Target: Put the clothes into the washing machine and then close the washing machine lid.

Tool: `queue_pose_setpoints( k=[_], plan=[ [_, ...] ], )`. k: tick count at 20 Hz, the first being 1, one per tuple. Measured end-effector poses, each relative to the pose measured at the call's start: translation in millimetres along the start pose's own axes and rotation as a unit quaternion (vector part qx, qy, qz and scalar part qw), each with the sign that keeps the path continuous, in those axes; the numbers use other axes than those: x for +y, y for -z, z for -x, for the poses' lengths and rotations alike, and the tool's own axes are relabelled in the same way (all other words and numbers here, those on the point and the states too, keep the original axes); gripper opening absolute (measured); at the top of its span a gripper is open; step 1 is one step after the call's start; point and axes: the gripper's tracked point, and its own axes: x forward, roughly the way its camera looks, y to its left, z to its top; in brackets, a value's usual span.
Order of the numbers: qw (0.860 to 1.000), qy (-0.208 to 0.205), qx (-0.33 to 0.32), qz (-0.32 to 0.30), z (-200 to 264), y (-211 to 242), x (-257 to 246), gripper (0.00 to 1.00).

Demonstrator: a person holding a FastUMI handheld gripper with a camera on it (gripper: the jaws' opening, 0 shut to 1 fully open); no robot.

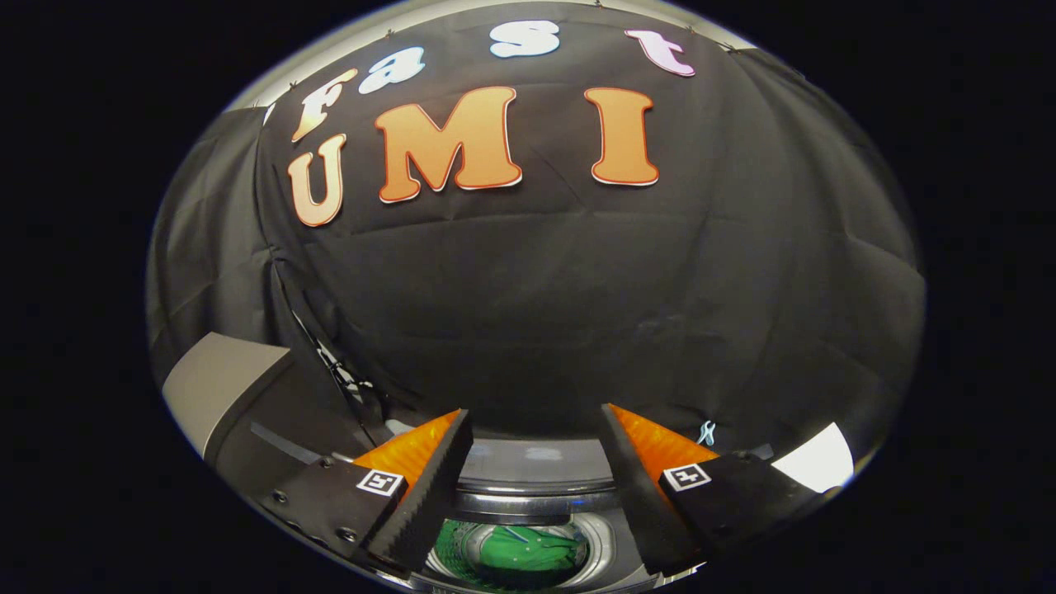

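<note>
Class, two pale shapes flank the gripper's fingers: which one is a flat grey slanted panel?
The grey panel beyond the left finger, broad and matte. The white patch by the right finger is smaller and brighter. The gripper is open.

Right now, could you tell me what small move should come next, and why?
Probably reach for the lid and bring it down. The green cloth already lies in the drum below the open, empty gripper, and the drum is uncovered. Where the lid sits is unclear.

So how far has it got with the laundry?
Done: a green garment already lies in the washer drum, seen between the fingers. In hand: nothing; the tool is open above the opening, holding no cloth. Left: the lid is not yet over the drum and needs closing.
</note>
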Motion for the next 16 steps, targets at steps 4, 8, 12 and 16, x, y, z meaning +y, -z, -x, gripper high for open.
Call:
queue_pose_setpoints(
  k=[4, 8, 12, 16],
  plan=[
    [1.000, -0.002, 0.019, 0.004, 22, 29, 0, 0.99],
    [1.000, -0.001, 0.022, 0.013, 43, 47, 4, 0.98],
    [1.000, -0.003, 0.014, 0.008, 60, 48, 7, 0.98],
    [1.000, -0.008, -0.002, -0.002, 80, 30, 13, 0.98]
  ],
)
